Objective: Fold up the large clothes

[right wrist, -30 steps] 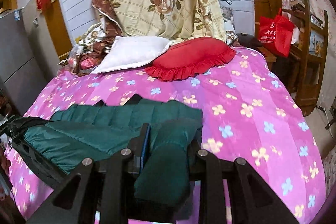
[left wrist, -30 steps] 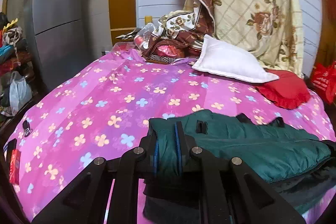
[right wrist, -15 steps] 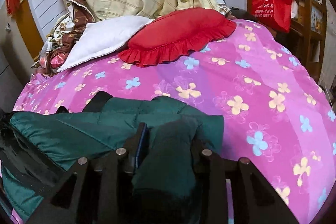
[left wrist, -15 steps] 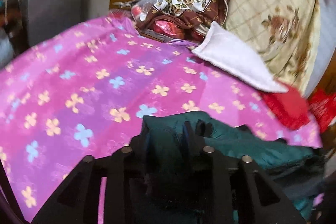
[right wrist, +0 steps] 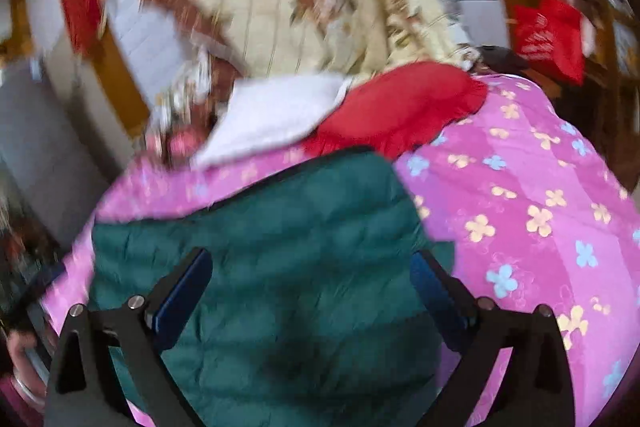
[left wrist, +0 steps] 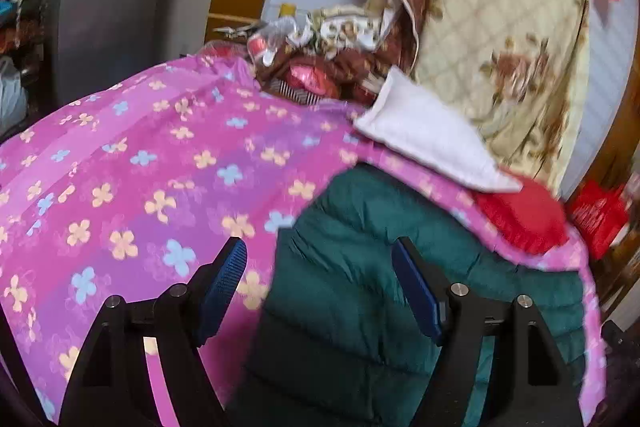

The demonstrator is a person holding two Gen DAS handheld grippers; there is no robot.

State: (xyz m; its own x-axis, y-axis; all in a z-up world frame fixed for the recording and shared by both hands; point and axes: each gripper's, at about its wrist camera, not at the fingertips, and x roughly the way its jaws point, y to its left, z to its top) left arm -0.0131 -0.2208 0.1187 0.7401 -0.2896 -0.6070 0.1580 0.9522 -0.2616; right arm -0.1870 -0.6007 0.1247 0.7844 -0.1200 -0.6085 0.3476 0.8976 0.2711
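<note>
Both sets of jaws spread wide, gripping nothing. Left gripper [left wrist: 320,263] hanging over the left edge of the green puffer jacket [left wrist: 360,287], blue pads [left wrist: 224,279] facing each other with pink cover under one finger and green quilting under the other. Right gripper [right wrist: 312,275] parked right above the same jacket [right wrist: 280,267], both fingers framing green fabric, not touching it as far as can be told.

Jacket lying flat on the pink flowered bedspread [left wrist: 140,167], a folded-looking rectangle with horizontal quilt lines, far edge just short of the pillows. Bedspread [right wrist: 540,207] showing on every side of it.

Further out: white pillow [left wrist: 428,139] overlapping the red ruffled pillow [left wrist: 524,219], both near the jacket's far edge. Same pair in the right view, white [right wrist: 276,115] beside red [right wrist: 400,107]. Cream floral quilt [left wrist: 500,39] heaped against the wall behind them, brown patterned bedding [left wrist: 344,47] bunched to its left. Grey fridge [left wrist: 108,7] off at the far left, red bag [right wrist: 548,31] at the far right. Right view pretty blurry, so small details lost.
</note>
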